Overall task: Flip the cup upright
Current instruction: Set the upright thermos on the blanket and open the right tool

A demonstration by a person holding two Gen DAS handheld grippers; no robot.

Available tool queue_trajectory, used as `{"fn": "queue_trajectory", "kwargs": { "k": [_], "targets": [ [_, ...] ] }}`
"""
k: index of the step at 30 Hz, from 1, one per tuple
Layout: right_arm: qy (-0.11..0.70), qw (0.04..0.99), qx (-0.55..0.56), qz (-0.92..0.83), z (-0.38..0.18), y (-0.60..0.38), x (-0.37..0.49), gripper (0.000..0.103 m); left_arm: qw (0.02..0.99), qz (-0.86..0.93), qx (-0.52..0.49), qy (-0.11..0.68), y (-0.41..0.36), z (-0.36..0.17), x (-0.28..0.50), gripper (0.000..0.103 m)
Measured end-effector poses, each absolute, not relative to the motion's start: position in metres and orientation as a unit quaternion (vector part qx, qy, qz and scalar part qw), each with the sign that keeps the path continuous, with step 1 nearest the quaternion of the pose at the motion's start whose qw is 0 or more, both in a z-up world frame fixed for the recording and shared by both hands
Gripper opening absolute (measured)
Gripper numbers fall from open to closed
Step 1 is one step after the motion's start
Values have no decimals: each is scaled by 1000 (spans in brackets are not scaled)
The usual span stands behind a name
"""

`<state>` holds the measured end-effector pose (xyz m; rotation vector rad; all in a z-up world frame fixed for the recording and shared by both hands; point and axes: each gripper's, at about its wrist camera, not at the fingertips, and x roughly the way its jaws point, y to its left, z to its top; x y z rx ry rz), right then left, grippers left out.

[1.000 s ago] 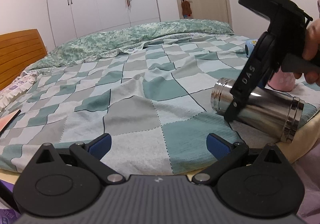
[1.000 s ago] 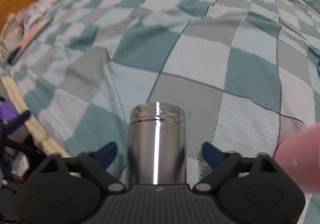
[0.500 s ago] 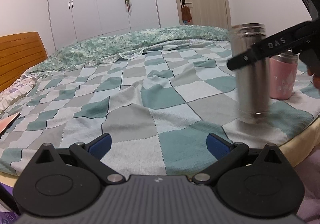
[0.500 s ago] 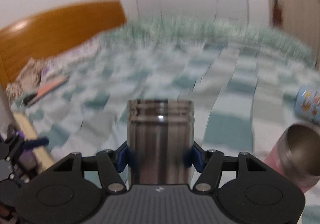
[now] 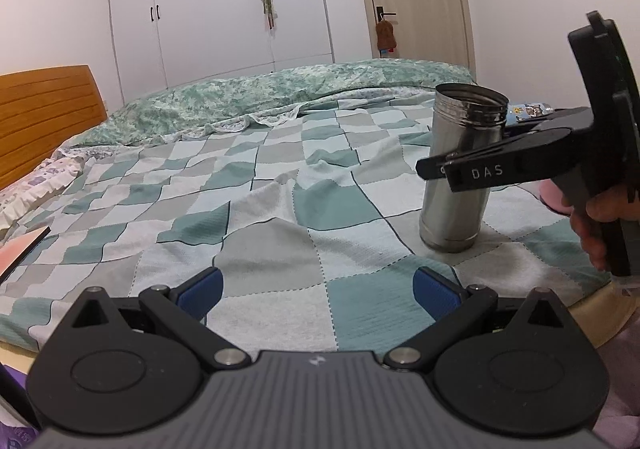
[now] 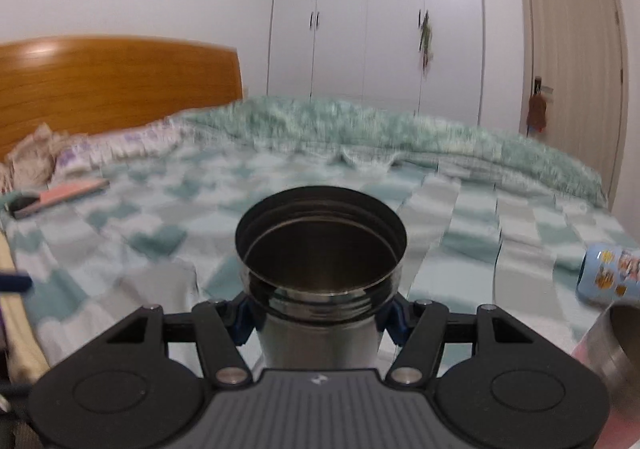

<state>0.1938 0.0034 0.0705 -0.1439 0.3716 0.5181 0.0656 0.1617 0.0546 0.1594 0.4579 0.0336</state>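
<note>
Standing mouth-up on the green, grey and white checked quilt, near the bed's front right corner, the tall cylindrical stainless-steel cup has its base pressed into the soft cloth and its open threaded rim on top. The right gripper pinches it — blue pads flat against opposite sides of the polished wall just under the threaded neck, as the right wrist view shows, while the left wrist view shows the black fingers crossing the body around mid-height. The left gripper hangs above the quilt's front edge with its blue-tipped fingers spread wide and nothing between them. By the look of it the cup is stiff, hard and not fragile, light since the inside appears empty, but slick: a mirror finish gives rubber pads little bite, so a grip on the straight wall below the threads seems the safest place, not the ridged neck. The real worry is the footing — a tall narrow cylinder on a yielding, wrinkled quilt could tip when let go, so release probably calls for a slow, level opening. A pink cup with a steel rim stands just to its right, and a blue printed bottle lies further back.
</note>
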Motion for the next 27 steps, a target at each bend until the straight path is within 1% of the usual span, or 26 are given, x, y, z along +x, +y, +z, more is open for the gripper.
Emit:
{"fn": "queue_trajectory", "kwargs": {
  "k": [6, 7, 8, 10, 14, 19, 24, 27],
  "targets": [
    [199, 944, -60, 257, 71, 3, 197, 61, 972, 23, 76, 222, 161, 57, 66, 103],
    [200, 943, -56, 259, 71, 0, 197, 69, 972, 23, 75, 221, 161, 57, 65, 103],
    [197, 944, -52, 261, 72, -2, 194, 86, 972, 24, 76, 220, 160, 58, 64, 103],
    [175, 949, -47, 258, 74, -9, 185, 101, 973, 25, 78, 215, 157, 59, 62, 103],
    [128, 958, -28, 256, 85, -28, 159, 103, 977, 20, 74, 197, 149, 66, 53, 103],
    [66, 965, -21, 253, 96, -61, 116, 103, 984, 13, 65, 164, 128, 79, 38, 103],
    [35, 971, -23, 237, 103, -98, 77, 103, 992, 9, 34, 119, 100, 90, 21, 103],
    [30, 975, -20, 221, 103, -125, 56, 103, 995, 5, 15, 100, 81, 90, 14, 103]
  ]
}}
